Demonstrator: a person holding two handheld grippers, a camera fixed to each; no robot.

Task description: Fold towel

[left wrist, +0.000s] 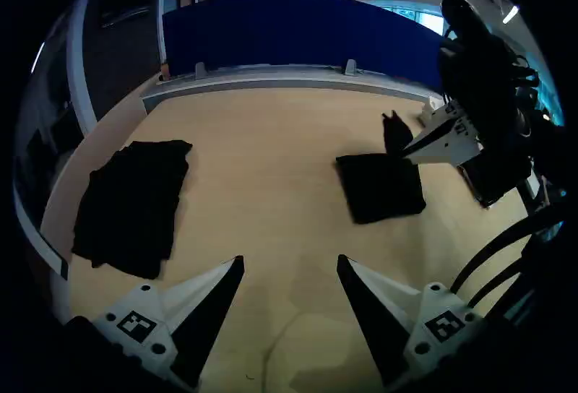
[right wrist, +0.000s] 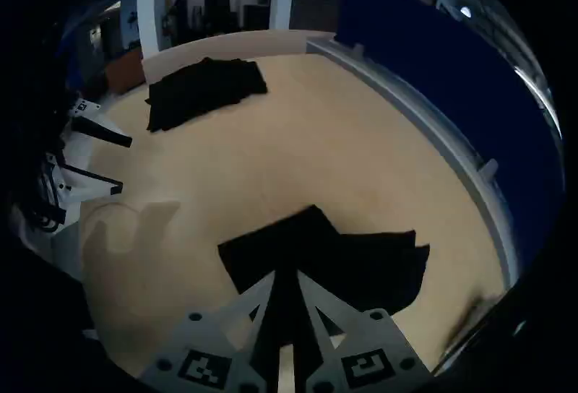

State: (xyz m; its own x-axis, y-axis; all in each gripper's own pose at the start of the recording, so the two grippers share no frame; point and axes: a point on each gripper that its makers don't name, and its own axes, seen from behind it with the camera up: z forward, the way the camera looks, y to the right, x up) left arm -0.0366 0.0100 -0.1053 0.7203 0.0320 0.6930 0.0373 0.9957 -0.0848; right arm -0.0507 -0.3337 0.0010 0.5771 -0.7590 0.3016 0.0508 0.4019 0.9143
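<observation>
the pale wooden table (left wrist: 274, 147) runs out ahead of both my tools, and beyond it, at the far edge as the left gripper sees it, stands a blue partition (left wrist: 289, 32); from the right gripper view that same partition (right wrist: 448, 82) runs down the tool's right side, with the table (right wrist: 289, 154) stretching forward. the bigger black towel (left wrist: 134, 205) lies flat and loosely spread ahead and to the left of my left gripper (left wrist: 289, 263), well apart from its fingers; in the right gripper view it (right wrist: 206, 89) sits far forward and a little left. the smaller folded towel (left wrist: 379, 187) lies ahead and to the right of the left gripper, a neat dark square. my right gripper (right wrist: 285, 299) is right over it (right wrist: 361, 263), fingers drawn nearly together with a strip of black cloth pinched between them; from the left gripper view i see that tool (left wrist: 404, 144) reaching in from the right with a small peak of the cloth lifted at its tip. my left gripper has its fingers wide apart with bare table between them, touching nothing, and it (right wrist: 124, 165) shows the same way far to the left of the right tool.
</observation>
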